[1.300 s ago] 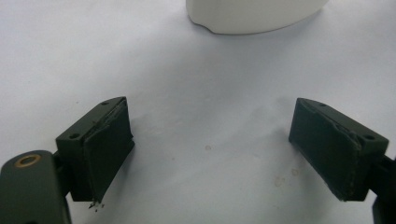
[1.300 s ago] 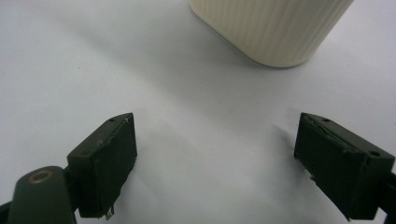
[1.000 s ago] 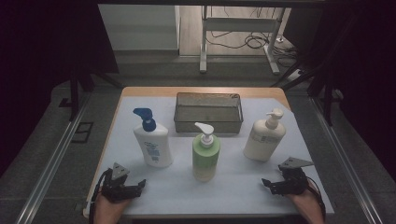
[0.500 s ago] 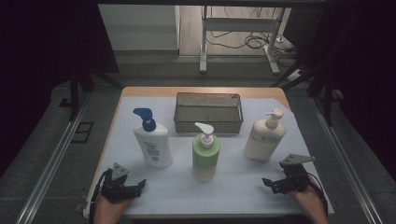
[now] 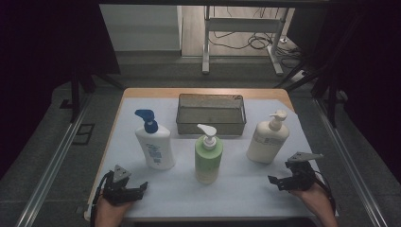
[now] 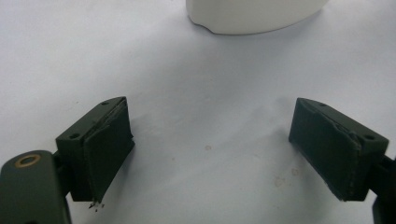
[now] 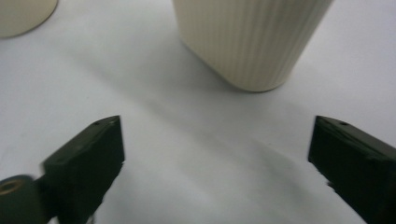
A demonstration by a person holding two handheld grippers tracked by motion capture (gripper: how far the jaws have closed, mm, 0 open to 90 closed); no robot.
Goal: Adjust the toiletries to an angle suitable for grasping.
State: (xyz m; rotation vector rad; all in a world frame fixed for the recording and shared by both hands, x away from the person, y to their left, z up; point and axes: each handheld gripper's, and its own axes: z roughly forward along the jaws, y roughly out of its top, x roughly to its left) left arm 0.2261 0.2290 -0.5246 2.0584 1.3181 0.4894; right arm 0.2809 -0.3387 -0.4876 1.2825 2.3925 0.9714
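Observation:
Three pump bottles stand in a row on the white mat: a white one with a blue pump (image 5: pixel 154 147), a green one (image 5: pixel 208 158) and a cream one (image 5: pixel 267 140). My left gripper (image 5: pixel 141 189) rests at the near left edge, open and empty, with the white bottle's base (image 6: pixel 252 16) just ahead of its jaws (image 6: pixel 219 144). At the near right, my right gripper (image 5: pixel 275 181) is open and empty. It points at the cream bottle's ribbed base (image 7: pixel 252 42), a short way in front of its jaws (image 7: pixel 217 158).
A grey wire-mesh basket (image 5: pixel 211 124) sits behind the bottles at the middle back of the table. The base of another pale bottle (image 7: pixel 21 16) shows at the upper left of the right gripper view. Metal rails run along both sides of the table.
My right gripper has lifted slightly and edged toward the cream bottle. The left gripper and the bottles have not moved.

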